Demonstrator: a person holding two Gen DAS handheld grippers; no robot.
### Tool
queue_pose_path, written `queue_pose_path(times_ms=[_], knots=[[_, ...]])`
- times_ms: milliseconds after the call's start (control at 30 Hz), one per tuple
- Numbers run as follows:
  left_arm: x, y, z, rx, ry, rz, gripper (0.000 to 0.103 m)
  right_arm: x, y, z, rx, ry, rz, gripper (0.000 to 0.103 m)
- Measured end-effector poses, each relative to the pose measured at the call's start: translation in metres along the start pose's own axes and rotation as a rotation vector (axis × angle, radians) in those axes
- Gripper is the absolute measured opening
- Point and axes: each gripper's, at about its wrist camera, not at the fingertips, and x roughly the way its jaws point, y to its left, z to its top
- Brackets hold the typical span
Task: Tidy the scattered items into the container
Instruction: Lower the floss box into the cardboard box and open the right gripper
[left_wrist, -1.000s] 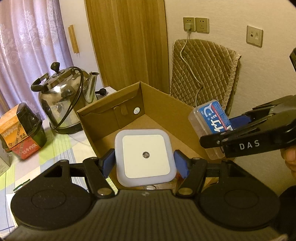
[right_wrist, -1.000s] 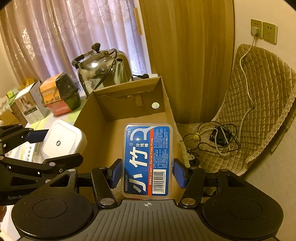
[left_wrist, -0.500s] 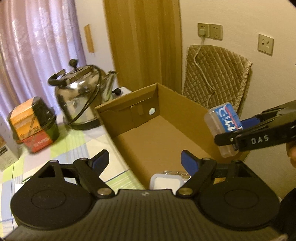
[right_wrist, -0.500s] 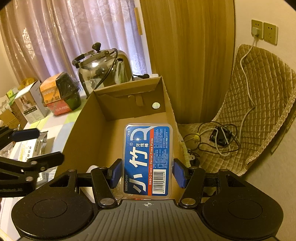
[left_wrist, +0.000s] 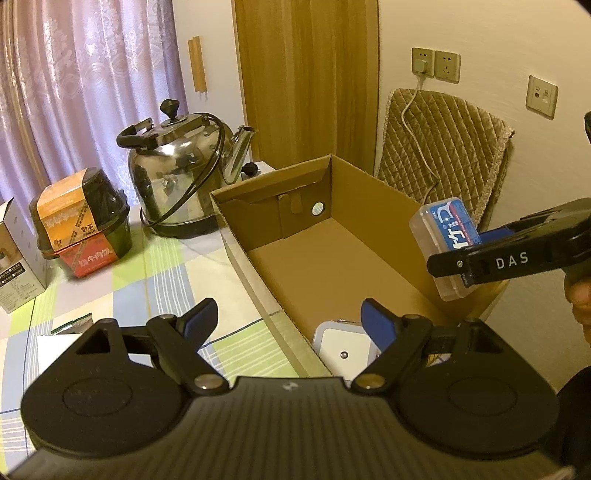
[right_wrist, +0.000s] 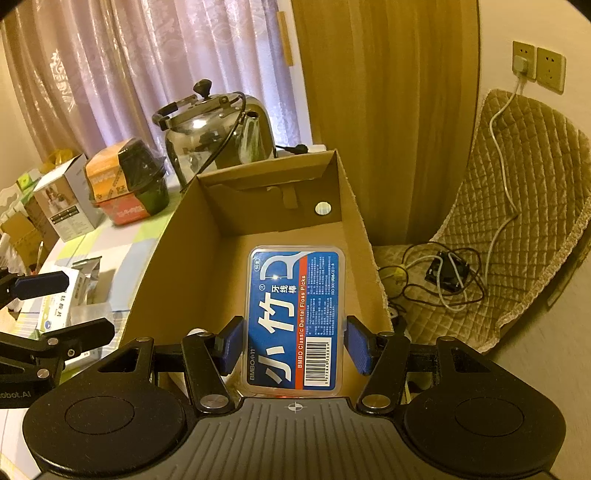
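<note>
Left wrist view: the left gripper (left_wrist: 290, 319) stands with jaws wide apart and empty, above the near left rim of the cardboard box (left_wrist: 325, 269). Inside the box, at its near end, lies a white square device (left_wrist: 341, 350). Over the box's right wall the right gripper (left_wrist: 476, 254) grips a dental floss pick case (left_wrist: 445, 243). Left of the box stand a steel kettle (left_wrist: 181, 184) and an orange food package (left_wrist: 79, 229).

Right wrist view: the right gripper (right_wrist: 293, 349) is clamped on the case (right_wrist: 295, 317), held above the box (right_wrist: 199, 258) interior. Left of the box, small packets (right_wrist: 74, 291) lie on the table.

Progress, as judged: one item is boxed, the case awaits release, and the packets remain.
</note>
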Motion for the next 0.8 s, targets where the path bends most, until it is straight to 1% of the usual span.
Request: queue_pose_path(times_ms=[233, 433, 467, 500, 533, 800], knots=[[-0.002, 0.000, -0.005, -0.007, 0.001, 0.002, 0.082, 0.002, 0.000, 0.001, 0.001, 0.002, 0.003, 0.060], [-0.004, 0.001, -0.007, -0.015, 0.004, 0.002, 0.082, 0.007, 0.002, 0.003, -0.005, -0.007, 0.028, 0.061], [-0.004, 0.001, -0.007, -0.017, 0.005, 0.003, 0.082, 0.007, 0.002, 0.003, -0.004, -0.011, 0.025, 0.076], [-0.004, 0.002, -0.008, -0.018, 0.006, 0.003, 0.082, 0.006, 0.002, 0.002, 0.001, -0.020, 0.022, 0.085], [-0.004, 0.002, -0.009, -0.020, 0.007, 0.003, 0.082, 0.004, 0.002, 0.002, 0.006, -0.035, 0.022, 0.089], [-0.009, 0.005, -0.016, -0.034, 0.017, 0.007, 0.082, -0.007, 0.002, -0.005, 0.010, -0.036, 0.040, 0.089]])
